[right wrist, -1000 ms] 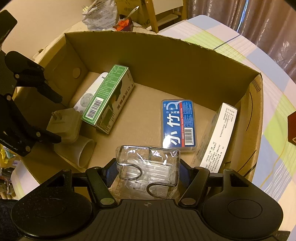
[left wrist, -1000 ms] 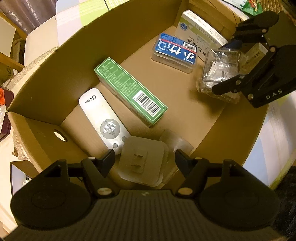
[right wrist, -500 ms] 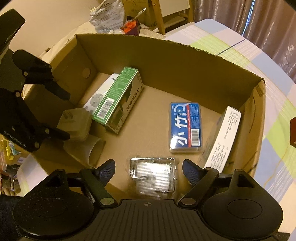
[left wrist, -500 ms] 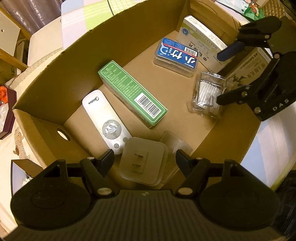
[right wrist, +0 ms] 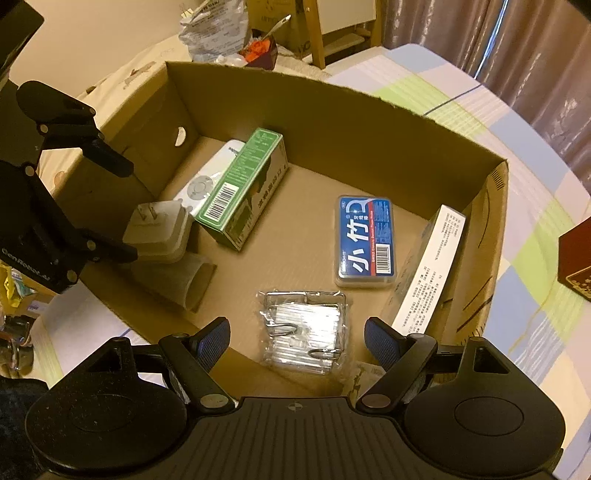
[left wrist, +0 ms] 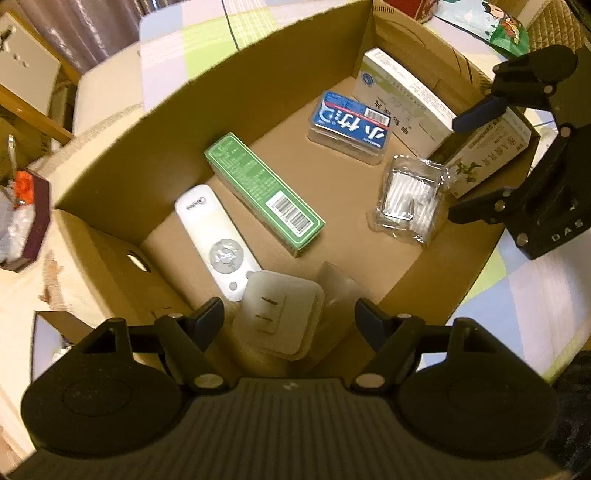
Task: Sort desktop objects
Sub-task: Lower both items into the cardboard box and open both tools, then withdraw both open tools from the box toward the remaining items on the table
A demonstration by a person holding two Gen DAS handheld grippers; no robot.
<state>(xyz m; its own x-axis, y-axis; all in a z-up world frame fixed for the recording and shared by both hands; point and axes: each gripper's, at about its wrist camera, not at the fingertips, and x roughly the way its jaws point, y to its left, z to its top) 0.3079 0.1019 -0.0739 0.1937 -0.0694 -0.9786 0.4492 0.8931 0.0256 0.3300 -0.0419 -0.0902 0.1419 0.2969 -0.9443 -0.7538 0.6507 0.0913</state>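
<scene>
Both grippers hang over an open cardboard box, pointing down into it. My left gripper has its jaws opening; a white plug adapter lies below between them, untouched, resting on a clear tube. My right gripper stands open above a clear packet of metal hooks that lies on the box floor. Also in the box are a green carton, a white remote, a blue floss case and a white carton leaning on the right wall.
A carton with a green plant print stands in the box corner by the right gripper. The box sits on a checkered cloth. A dark red box lies to its right, and a plastic bag behind.
My right gripper opened and let go of the clear packet, which now lies on the box floor. Both grippers rose a little, and the left jaws widened slightly.
</scene>
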